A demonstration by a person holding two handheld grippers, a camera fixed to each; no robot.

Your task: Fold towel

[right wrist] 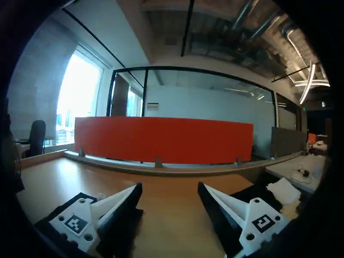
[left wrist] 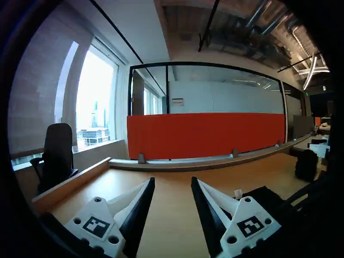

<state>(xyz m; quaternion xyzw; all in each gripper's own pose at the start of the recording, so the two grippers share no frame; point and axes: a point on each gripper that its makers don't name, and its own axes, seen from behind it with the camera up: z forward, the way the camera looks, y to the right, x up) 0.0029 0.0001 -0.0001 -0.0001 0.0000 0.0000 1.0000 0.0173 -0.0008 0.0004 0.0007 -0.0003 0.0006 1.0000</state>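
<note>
Wooden desk [left wrist: 172, 215] backed by an orange partition [left wrist: 206, 134], bright window [left wrist: 95, 101], black office chair [left wrist: 56, 155] left

Smooth wooden desk [left wrist: 172, 193], matt orange divider [left wrist: 206, 135], plastic left tongs [left wrist: 172, 179].

From the left gripper [left wrist: 172, 179] we look low and level across the wooden desk [left wrist: 172, 232] at the orange partition [left wrist: 206, 135], with the office chair [left wrist: 56, 155] near on the left. From the right gripper [right wrist: 169, 185] we face likewise, the chair farther off. Both views share desk, partition, glass wall [left wrist: 223, 92] and window [left wrist: 94, 107].
</note>
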